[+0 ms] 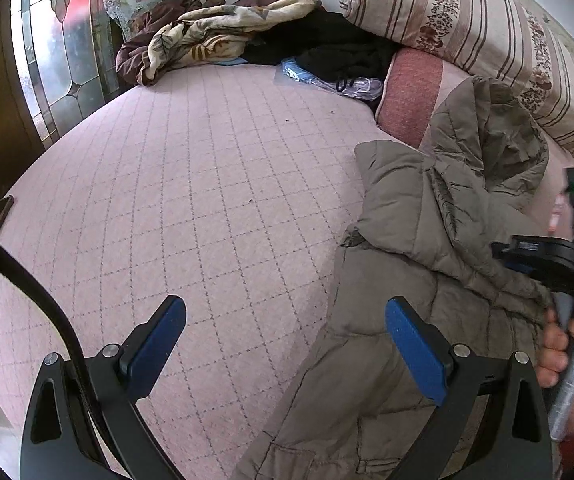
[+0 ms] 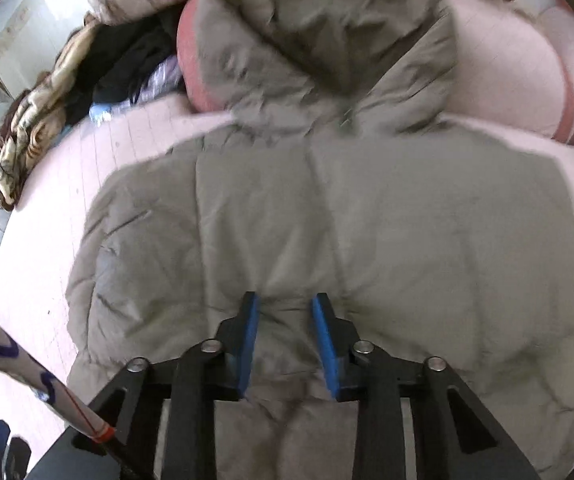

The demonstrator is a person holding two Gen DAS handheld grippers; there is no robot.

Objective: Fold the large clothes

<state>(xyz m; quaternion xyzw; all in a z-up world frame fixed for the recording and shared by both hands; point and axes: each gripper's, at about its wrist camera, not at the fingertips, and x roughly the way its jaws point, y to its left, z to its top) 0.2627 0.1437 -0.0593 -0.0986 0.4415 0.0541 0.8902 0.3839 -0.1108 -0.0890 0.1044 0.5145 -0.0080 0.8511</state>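
The puffy olive-grey quilted jacket [image 2: 327, 216] lies along the pink quilted bed's [image 1: 207, 168] right edge. The right gripper [image 2: 286, 344], half-open and empty, is nearer; the left gripper [image 1: 287, 344] gapes wide, empty.

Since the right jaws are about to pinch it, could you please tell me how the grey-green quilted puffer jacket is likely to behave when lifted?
The grey-green quilted puffer jacket will probably be floppy: it already slumps in creases over the pink quilted bedspread. Its puffy padding suggests it is light for its bulk. The smooth shell may slip, so a pinch on one fold could drag the hood behind.
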